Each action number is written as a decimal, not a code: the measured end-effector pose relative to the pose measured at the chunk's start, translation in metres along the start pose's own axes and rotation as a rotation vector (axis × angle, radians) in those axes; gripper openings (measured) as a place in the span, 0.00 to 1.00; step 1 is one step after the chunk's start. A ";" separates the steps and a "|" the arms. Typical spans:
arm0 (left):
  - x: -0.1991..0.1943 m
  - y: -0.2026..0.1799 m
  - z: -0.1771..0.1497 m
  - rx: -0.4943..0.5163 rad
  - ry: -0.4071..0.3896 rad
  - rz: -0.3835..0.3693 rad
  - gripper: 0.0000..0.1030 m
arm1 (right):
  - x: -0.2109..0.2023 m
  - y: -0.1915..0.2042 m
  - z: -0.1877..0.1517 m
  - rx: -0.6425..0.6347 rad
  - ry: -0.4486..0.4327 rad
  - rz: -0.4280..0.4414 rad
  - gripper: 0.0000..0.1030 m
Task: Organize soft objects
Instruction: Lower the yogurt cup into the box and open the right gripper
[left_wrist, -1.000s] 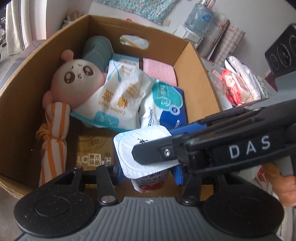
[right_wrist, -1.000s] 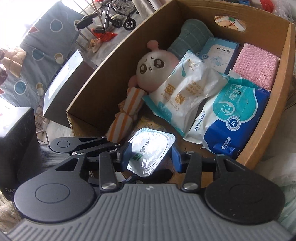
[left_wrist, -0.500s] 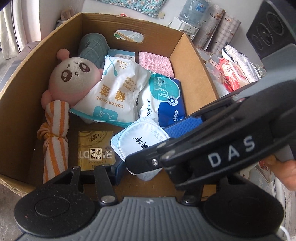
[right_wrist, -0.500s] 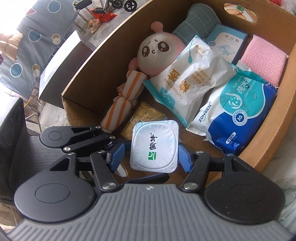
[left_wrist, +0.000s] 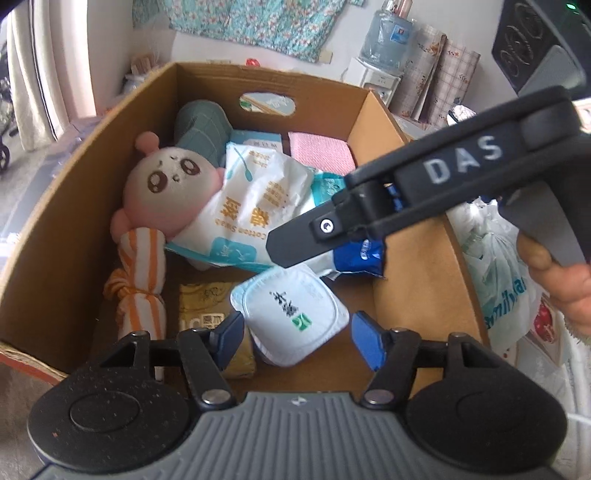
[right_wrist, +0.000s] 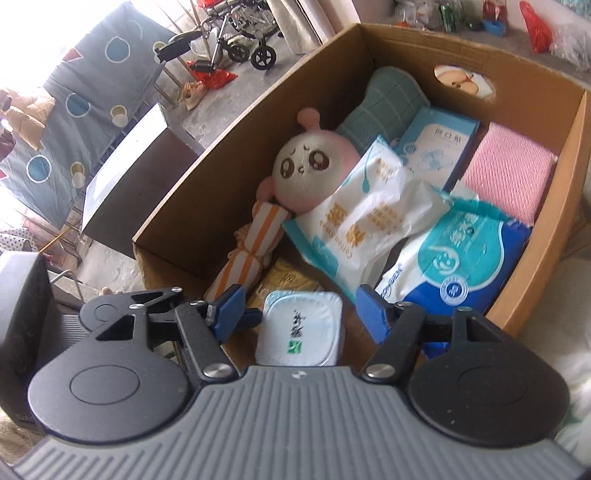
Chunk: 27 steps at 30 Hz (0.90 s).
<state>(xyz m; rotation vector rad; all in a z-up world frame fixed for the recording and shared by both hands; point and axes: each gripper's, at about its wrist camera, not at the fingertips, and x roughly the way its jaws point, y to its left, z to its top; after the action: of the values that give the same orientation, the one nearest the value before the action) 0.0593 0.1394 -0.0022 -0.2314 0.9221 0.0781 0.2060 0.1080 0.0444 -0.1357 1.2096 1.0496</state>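
A white yogurt cup (left_wrist: 291, 314) lies in the near part of a cardboard box (left_wrist: 66, 206), also in the right wrist view (right_wrist: 299, 332). My left gripper (left_wrist: 299, 336) is open, its blue fingers apart on either side of the cup. My right gripper (right_wrist: 299, 310) is open too, its fingers clear of the cup. The box holds a pink plush toy (left_wrist: 170, 188), a cotton swab bag (left_wrist: 255, 210), a blue wipes pack (right_wrist: 458, 254), an orange striped cloth roll (left_wrist: 140, 280), a gold tissue pack (left_wrist: 203, 306), a pink cloth (right_wrist: 513, 173) and a green cloth (right_wrist: 384, 103).
The right gripper's black body (left_wrist: 424, 188) crosses over the box's right side in the left wrist view. Plastic bags (left_wrist: 495, 266) lie right of the box. A dark cabinet (right_wrist: 129, 173) stands left of it, a wheelchair (right_wrist: 240, 40) behind.
The right gripper opened and let go of the yogurt cup, which now rests in the box. Both grippers drew back and up a little.
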 end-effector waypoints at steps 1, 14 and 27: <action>-0.003 0.000 -0.002 0.012 -0.020 0.011 0.62 | 0.005 0.001 0.001 -0.007 0.004 0.002 0.48; -0.016 -0.008 -0.018 0.082 -0.109 0.073 0.61 | 0.058 0.022 0.002 -0.075 0.076 -0.008 0.30; -0.014 -0.016 -0.013 0.089 -0.119 0.128 0.75 | 0.025 0.005 0.004 0.012 -0.042 0.074 0.32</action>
<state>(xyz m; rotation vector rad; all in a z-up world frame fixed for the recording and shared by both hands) 0.0435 0.1218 0.0039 -0.0841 0.8196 0.1665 0.2042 0.1280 0.0278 -0.0602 1.1900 1.1043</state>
